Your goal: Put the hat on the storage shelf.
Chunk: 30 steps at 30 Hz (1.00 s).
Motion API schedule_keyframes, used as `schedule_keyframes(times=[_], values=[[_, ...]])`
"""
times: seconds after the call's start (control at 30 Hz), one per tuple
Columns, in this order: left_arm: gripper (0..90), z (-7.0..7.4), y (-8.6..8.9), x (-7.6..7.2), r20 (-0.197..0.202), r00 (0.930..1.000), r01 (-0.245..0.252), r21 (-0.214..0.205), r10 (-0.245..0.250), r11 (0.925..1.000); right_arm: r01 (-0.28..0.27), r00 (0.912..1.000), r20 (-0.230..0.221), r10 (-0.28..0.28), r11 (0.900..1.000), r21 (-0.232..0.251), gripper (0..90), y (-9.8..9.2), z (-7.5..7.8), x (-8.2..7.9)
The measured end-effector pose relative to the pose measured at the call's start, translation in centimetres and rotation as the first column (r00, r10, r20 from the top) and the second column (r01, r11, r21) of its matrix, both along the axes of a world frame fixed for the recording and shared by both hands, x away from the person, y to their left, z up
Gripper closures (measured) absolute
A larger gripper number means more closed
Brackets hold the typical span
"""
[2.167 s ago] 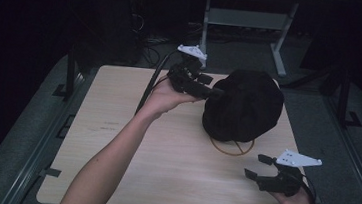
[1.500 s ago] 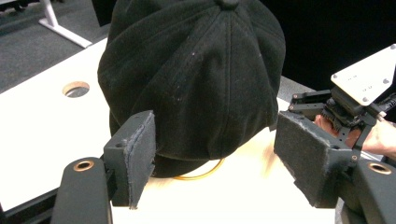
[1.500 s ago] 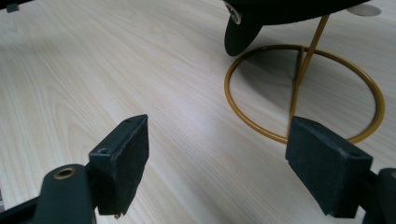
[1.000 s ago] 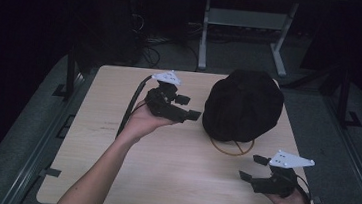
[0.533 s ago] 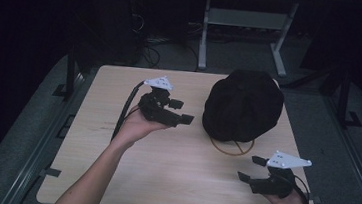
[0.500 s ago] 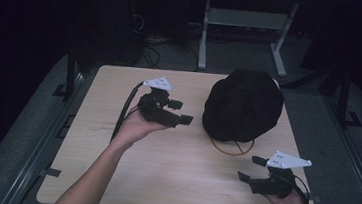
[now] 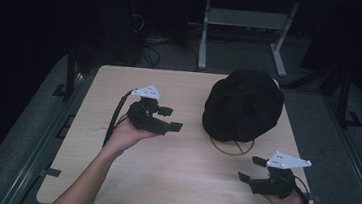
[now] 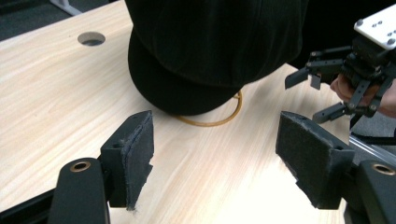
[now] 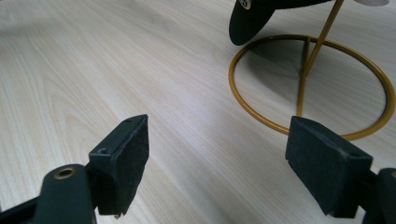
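A black cap (image 7: 243, 105) sits on a gold wire stand (image 7: 231, 147) at the right-centre of the wooden table (image 7: 181, 182). My left gripper (image 7: 169, 119) hovers to the cap's left, jaws open and empty, pointing toward the cap. In the left gripper view the cap (image 8: 210, 46) lies ahead, beyond the open pads (image 8: 137, 156), and the stand's ring (image 8: 219, 119) peeks out under the brim. My right gripper (image 7: 252, 169) stands open near the table's front right corner. In the right gripper view the stand's gold ring (image 9: 308, 84) and upright rod lie just ahead of the open jaws.
A round cable hole (image 8: 91, 38) is in the tabletop beyond the cap. A metal desk frame (image 7: 241, 27) stands behind the table. The left gripper's black cable (image 7: 115, 116) trails over the table's left side. Dark floor surrounds the table.
My left gripper has drawn back from the cap, moving left and toward the table's front, and has sunk a little. Its jaws stay open. The right gripper has not moved.
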<state>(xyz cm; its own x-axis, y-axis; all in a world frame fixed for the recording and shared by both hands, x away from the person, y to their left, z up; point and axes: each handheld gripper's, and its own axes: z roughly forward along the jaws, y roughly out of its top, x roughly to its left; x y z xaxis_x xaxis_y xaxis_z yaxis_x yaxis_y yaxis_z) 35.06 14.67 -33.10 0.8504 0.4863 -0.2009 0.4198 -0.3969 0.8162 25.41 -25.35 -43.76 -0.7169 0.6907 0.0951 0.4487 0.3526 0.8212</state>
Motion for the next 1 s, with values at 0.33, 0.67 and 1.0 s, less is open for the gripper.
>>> schedule_keyframes(times=[0.33, 0.67, 1.0], values=[[27.6, -1.3, 1.2, -1.0, -0.004, 0.9999, -0.011, -0.001, 0.011, 0.9999, 0.002, 1.0000, -0.003, -0.002, 1.0000, -0.002, 21.3, 0.0, -0.1, 0.0], [27.6, -2.8, 2.8, -1.8, -0.020, 0.9993, -0.032, -0.014, 0.032, 0.9994, 0.000, 1.0000, -0.005, 0.000, 1.0000, -0.002, 21.3, 0.2, -0.1, 0.0], [27.1, -3.9, 3.9, -3.3, -0.011, 0.9993, -0.035, -0.012, 0.035, 0.9993, -0.001, 1.0000, -0.006, 0.001, 1.0000, -0.001, 21.3, 0.3, -0.1, 0.0]])
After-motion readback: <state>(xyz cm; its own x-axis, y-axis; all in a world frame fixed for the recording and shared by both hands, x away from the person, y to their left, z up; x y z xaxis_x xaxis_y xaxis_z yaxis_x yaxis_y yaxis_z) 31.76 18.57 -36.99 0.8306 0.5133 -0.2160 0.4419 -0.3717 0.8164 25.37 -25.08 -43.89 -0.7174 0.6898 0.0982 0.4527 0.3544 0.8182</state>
